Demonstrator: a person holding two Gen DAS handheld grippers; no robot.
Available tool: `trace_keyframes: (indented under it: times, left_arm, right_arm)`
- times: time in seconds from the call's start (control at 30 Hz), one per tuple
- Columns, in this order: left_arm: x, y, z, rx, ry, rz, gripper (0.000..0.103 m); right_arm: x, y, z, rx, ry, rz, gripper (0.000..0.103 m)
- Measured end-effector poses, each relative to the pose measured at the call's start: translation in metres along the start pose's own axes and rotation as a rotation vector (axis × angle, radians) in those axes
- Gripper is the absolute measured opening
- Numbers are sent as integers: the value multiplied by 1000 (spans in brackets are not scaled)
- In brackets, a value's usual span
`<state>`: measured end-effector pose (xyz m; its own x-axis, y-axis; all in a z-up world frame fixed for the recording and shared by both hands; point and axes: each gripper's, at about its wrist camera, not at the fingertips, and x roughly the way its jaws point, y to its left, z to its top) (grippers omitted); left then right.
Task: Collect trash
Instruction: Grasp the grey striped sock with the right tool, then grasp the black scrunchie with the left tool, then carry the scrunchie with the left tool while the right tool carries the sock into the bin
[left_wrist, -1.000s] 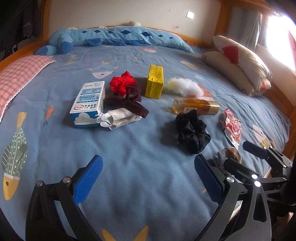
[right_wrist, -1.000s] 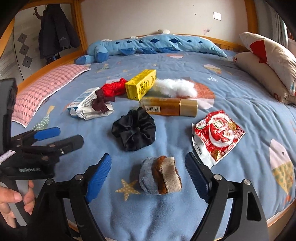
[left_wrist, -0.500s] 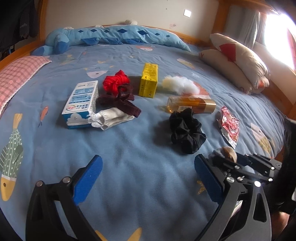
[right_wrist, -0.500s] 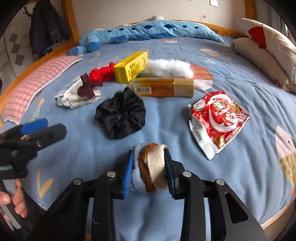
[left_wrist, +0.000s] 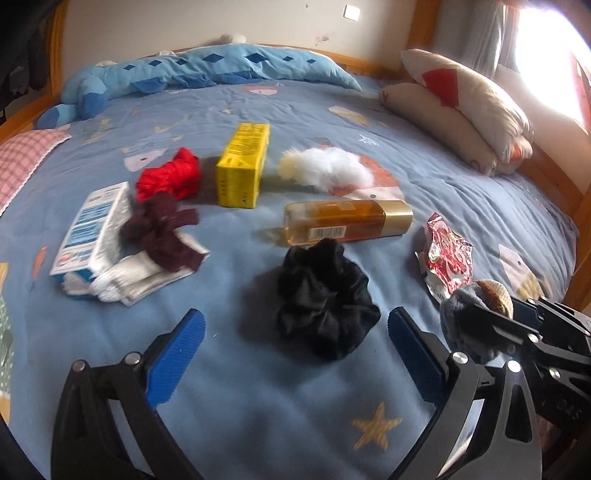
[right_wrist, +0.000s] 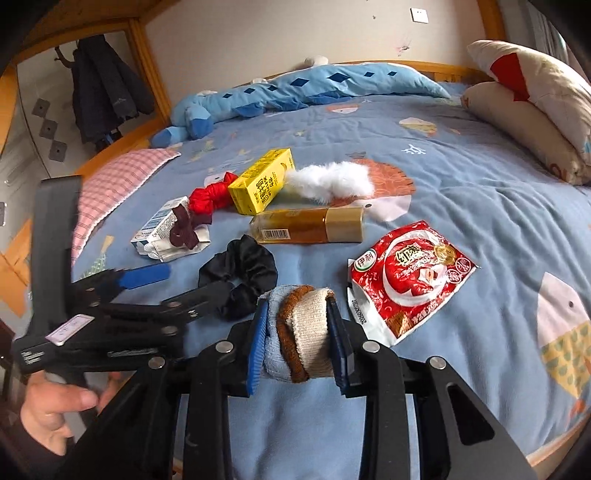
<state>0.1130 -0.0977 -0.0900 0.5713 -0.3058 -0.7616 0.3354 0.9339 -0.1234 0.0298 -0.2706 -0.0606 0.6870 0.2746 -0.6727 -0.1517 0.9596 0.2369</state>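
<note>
My right gripper (right_wrist: 296, 306) is shut on a rolled sock (right_wrist: 303, 332) of blue, brown and cream, held just above the blue bedspread (right_wrist: 461, 206). To its right lies a red snack wrapper (right_wrist: 410, 273). My left gripper (left_wrist: 295, 321) is open, its blue pads on either side of a black scrunchie (left_wrist: 325, 299), apart from it. Further back lie an amber bottle (left_wrist: 347, 221), a yellow carton (left_wrist: 242, 168) and a blue-and-white carton (left_wrist: 88, 229). The right gripper with the sock (left_wrist: 465, 306) shows at the left wrist view's right edge.
A red cloth (left_wrist: 170, 179), a maroon scrunchie (left_wrist: 162, 232), white socks (left_wrist: 129, 284) and a white fluffy piece (left_wrist: 328, 170) lie among the cartons. Pillows (right_wrist: 532, 110) sit at the right, a long blue plush (right_wrist: 295, 88) at the head. A hand (right_wrist: 55, 413) holds the left gripper.
My right gripper closed on the rolled sock and moved with it. The left gripper moved toward the right until the black scrunchie sits between its open fingers.
</note>
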Motion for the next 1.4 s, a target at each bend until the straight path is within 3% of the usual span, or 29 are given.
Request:
trace_keyframes:
  times: [0.1, 0.2, 0.3, 0.37, 0.47, 0.53, 0.73, 1.07, 1.4]
  left_arm:
    - [12, -3, 7, -11, 17, -13, 99]
    - [26, -6, 11, -16, 47, -20, 91]
    - [40, -10, 12, -9, 78, -23, 70]
    - [46, -14, 13, 5, 77, 1, 64]
    - [49, -16, 13, 24, 78, 31, 40]
    - [48, -13, 14, 15, 82, 28, 17]
    - [26, -2, 12, 3, 51, -9, 14]
    - [-47, -3, 0, 54, -29, -70, 15]
    - [-103, -50, -24, 151, -36, -240, 15]
  right_arm:
    - [1, -8, 4, 3, 2, -2, 30]
    - [-1, -19, 9, 18, -7, 7, 30]
    - [-1, -27, 13, 24, -15, 6, 30]
    - [1, -30, 14, 29, -11, 4, 30]
    - [4, -32, 14, 41, -4, 13, 30]
    - [6, -31, 13, 40, -4, 18, 30]
    - [3, -21, 11, 21, -1, 25, 30]
    - [-25, 7, 9, -2, -38, 25, 30]
    - [-99, 22, -14, -23, -121, -47, 30]
